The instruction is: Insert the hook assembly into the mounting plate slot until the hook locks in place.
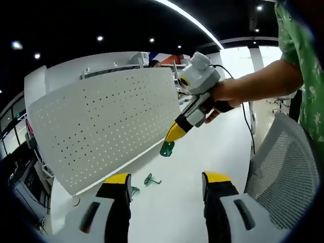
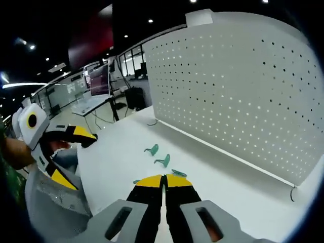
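The right gripper [image 1: 168, 143], jaws pinched on a green hook [image 1: 166, 148] near the pegboard [image 1: 106, 124], may miss a hole, while the left gripper [image 1: 167, 185] gapes empty.

Both views are sharp at the centre and strongly bent by the fisheye lens: the white pegboard [image 1: 104, 126] bows outward in the left gripper view, and its edges curve in the right gripper view too. The ceiling is dark, dotted with small round spotlights, and a long light strip [image 1: 190, 19] burns out to pure white. A bright window area [image 1: 238, 61] behind the person's hand is overexposed. The white table [image 1: 202, 147] is evenly and brightly lit, with only faint, soft shadows beneath the green hooks [image 2: 163, 161]. The distant office background in the right gripper view is dim and slightly soft.
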### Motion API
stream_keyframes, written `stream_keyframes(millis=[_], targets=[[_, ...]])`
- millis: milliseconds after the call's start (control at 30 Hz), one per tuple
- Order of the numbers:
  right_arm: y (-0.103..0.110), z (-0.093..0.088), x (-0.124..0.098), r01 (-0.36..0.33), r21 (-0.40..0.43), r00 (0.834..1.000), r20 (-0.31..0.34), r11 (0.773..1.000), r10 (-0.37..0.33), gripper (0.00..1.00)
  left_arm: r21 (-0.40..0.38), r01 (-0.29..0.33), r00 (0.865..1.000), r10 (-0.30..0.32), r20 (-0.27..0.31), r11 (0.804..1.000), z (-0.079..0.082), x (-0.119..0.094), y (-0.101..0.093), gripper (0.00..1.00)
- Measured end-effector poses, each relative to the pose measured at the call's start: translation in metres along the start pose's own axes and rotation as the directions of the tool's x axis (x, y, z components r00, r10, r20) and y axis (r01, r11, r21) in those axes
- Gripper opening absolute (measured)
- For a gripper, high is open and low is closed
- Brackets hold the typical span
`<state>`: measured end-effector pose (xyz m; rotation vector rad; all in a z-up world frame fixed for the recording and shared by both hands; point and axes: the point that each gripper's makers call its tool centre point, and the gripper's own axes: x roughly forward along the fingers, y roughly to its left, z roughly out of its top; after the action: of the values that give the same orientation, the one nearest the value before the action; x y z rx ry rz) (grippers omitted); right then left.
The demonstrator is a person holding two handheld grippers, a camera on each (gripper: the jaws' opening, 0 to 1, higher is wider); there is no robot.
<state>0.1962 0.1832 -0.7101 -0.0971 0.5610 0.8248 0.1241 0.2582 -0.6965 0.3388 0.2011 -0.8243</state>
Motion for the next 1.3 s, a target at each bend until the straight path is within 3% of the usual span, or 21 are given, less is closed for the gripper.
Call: stream_keyframes(millis=[233, 667, 1300], targets=[[0.011, 0.009, -0.002, -0.041, 0.065, 0.999, -0.002, 0.997, 0.041, 0.0, 0.087, 0.034, 0.999, -0.035, 0.006, 0.996, 0.008, 0.015, 0.002, 0.55], [0.027, 0.021, -0.003, -0.096, 0.135, 0.995, -0.004, 0.986, 0.097, 0.0, 0.182, 0.06, 0.998, -0.066, 0.024, 0.982, 0.021, 0.036, 0.004, 0.46], [0.043, 0.021, -0.003, -0.168, 0.177, 0.984, -0.028, 0.97, 0.176, 0.0, 0.194, 0.079, 0.994, -0.091, 0.054, 0.978, 0.026, 0.04, 0.007, 0.25]])
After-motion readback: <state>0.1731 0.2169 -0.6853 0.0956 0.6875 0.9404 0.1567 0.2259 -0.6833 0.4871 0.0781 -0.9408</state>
